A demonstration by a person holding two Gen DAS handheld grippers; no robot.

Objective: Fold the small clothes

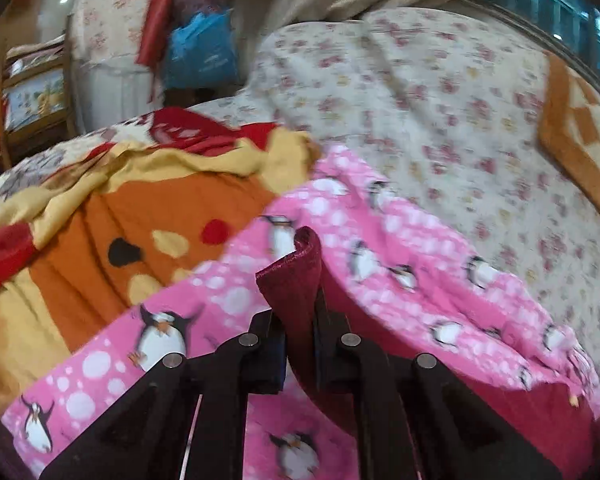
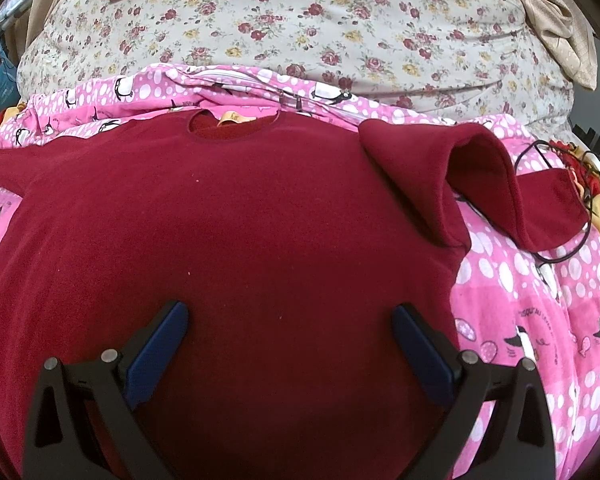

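A dark red long-sleeved sweater (image 2: 240, 220) lies flat, neck away from me, on a pink penguin blanket (image 2: 540, 340). Its right sleeve (image 2: 480, 176) is bent and bunched at the upper right. My right gripper (image 2: 290, 320) is open, its blue pads (image 2: 160, 344) spread just above the sweater's lower body, holding nothing. In the left wrist view my left gripper (image 1: 300, 312) is shut on a fold of the dark red sweater (image 1: 294, 280), lifted above the pink blanket (image 1: 380, 240).
A floral sheet (image 2: 340, 28) covers the bed behind the blanket. An orange-yellow quilt (image 1: 120, 220) lies left of it. An orange checked blanket (image 1: 580, 140) is at the far right. A black cable (image 2: 560, 208) runs by the sleeve. A blue bag (image 1: 200, 48) stands beyond.
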